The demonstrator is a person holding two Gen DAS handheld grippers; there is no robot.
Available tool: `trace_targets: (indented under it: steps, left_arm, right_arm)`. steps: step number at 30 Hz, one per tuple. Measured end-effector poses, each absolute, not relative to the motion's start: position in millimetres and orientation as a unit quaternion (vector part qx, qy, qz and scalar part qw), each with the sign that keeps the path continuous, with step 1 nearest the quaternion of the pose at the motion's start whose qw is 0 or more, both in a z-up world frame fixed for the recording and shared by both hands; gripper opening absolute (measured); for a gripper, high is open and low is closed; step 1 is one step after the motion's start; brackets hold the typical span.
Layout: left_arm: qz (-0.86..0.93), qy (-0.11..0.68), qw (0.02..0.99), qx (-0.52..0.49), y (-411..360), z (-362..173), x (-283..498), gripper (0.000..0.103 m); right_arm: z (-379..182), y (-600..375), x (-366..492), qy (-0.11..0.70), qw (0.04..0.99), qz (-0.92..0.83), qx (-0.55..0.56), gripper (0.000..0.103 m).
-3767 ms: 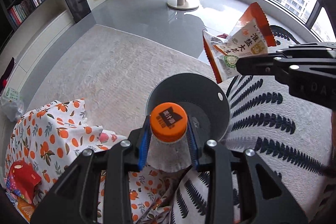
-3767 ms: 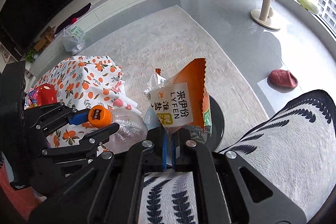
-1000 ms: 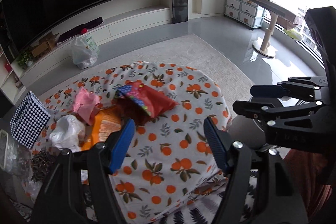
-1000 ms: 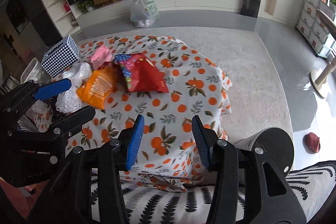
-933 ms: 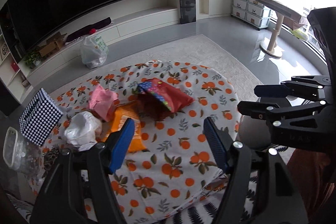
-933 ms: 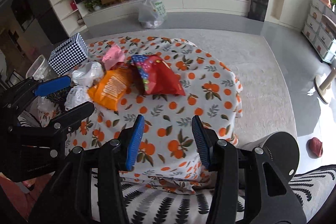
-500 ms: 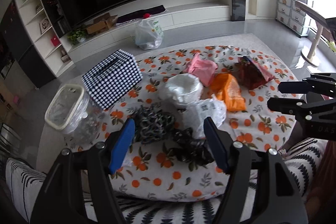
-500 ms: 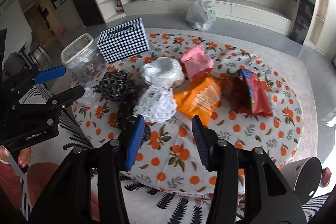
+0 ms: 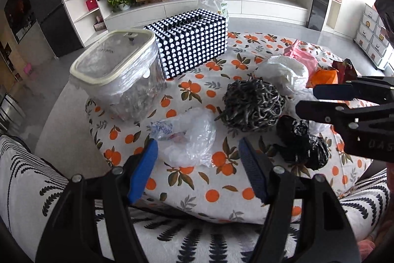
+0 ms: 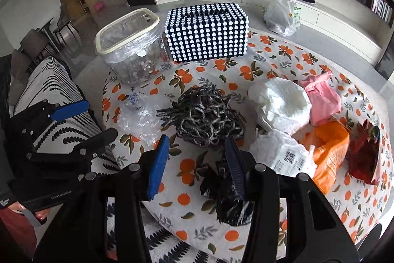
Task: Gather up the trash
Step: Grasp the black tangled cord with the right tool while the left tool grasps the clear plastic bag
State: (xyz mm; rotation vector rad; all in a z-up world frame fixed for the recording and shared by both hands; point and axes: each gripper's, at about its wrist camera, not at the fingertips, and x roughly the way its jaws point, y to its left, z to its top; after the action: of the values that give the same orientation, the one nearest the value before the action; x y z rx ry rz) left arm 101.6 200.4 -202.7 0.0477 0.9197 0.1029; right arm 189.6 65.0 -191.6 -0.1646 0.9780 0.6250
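From the left wrist view, left to right: the left tool (image 9: 198, 152) hovered with its jaws standing apart and nothing between them, above a crumpled clear plastic bag (image 9: 189, 137) that lay on the near left of the bench (image 9: 221, 189), in front of a lidded clear container (image 9: 115, 75). A dotted box (image 9: 192, 41) stood at the far side. Right of the clear bag lay a tangle of grey cord (image 9: 253, 105), then 2 crumpled black wrappers (image 9: 303, 142), a white bag (image 9: 285, 73), a pink bag (image 9: 300, 56) and an orange packet (image 9: 325, 75). The right tool (image 10: 197, 157), seen in its own view, was also parted and empty, poised over the near edge of the cord with the black wrappers just below it.

The trash items were probably light, soft and crushable; the film bags would likely slip or spring back, so pinching a bunched fold near the middle seemed soundest. The cord could trail loose ends if lifted by 1 strand.
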Motion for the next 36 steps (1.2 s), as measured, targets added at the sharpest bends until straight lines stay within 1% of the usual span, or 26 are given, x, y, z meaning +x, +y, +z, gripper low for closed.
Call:
trace_targets:
  steps: [9,11,12,13,14,16,17,18,19,20,21,22,25,27,36]
  left_arm:
    - [0.042,0.467,0.883,-0.006,218.7,-247.1,130.1,0.068]
    - [0.04,0.472,0.88,-0.007,219.0,-257.0,134.6,0.066]
    - [0.04,0.475,0.879,-0.005,218.8,-261.9,136.6,0.06]
    - [0.037,0.479,0.877,-0.006,218.7,-266.4,138.4,0.051]
    - [0.034,0.484,0.874,-0.009,218.8,-271.7,139.8,0.047]
    - [0.03,0.492,0.87,-0.019,219.8,-280.7,141.9,0.031]
    - [0.029,0.495,0.868,-0.022,220.3,-284.3,142.4,0.029]
    - [0.029,0.495,0.868,-0.023,220.3,-286.8,142.5,0.026]
    - [0.028,0.495,0.868,-0.023,220.0,-288.0,142.3,0.022]
    - [0.028,0.494,0.869,-0.024,219.7,-288.6,141.9,0.021]
    - [0.029,0.493,0.869,-0.023,219.3,-288.7,141.1,0.019]
    - [0.029,0.492,0.87,-0.022,218.7,-288.1,140.1,0.016]
    - [0.026,0.488,0.872,-0.02,216.5,-285.2,136.4,0.012]
    - [0.024,0.485,0.874,-0.017,214.5,-280.8,133.0,0.012]
    - [0.035,0.46,0.887,-0.01,211.3,-243.8,116.9,0.011]
  right_arm:
    - [-235.3,103.9,228.0,0.49,0.816,0.29,-0.098,0.046]
    - [-243.8,110.2,230.8,0.493,0.813,0.289,-0.107,0.046]
    - [-247.7,112.6,232.3,0.495,0.812,0.289,-0.111,0.046]
    - [-250.8,114.7,233.3,0.496,0.811,0.289,-0.115,0.046]
    - [-253.4,115.7,234.1,0.497,0.81,0.288,-0.119,0.046]
    - [-258.2,120.0,235.5,0.497,0.809,0.287,-0.129,0.046]
    - [-260.1,121.9,236.7,0.496,0.809,0.286,-0.135,0.045]
    - [-261.8,123.7,237.3,0.496,0.808,0.284,-0.14,0.041]
    - [-263.6,125.5,237.8,0.497,0.807,0.283,-0.147,0.031]
    - [-265.2,126.3,238.3,0.498,0.806,0.282,-0.151,0.025]
    - [-266.6,126.6,238.8,0.499,0.805,0.282,-0.153,0.017]
    - [-266.8,125.9,239.0,0.5,0.804,0.284,-0.15,0.012]
    - [-264.3,125.0,237.3,0.497,0.806,0.286,-0.148,0.007]
    - [-259.3,124.8,233.7,0.49,0.81,0.288,-0.145,0.006]
    - [-228.6,117.4,219.5,0.465,0.825,0.295,-0.13,0.005]
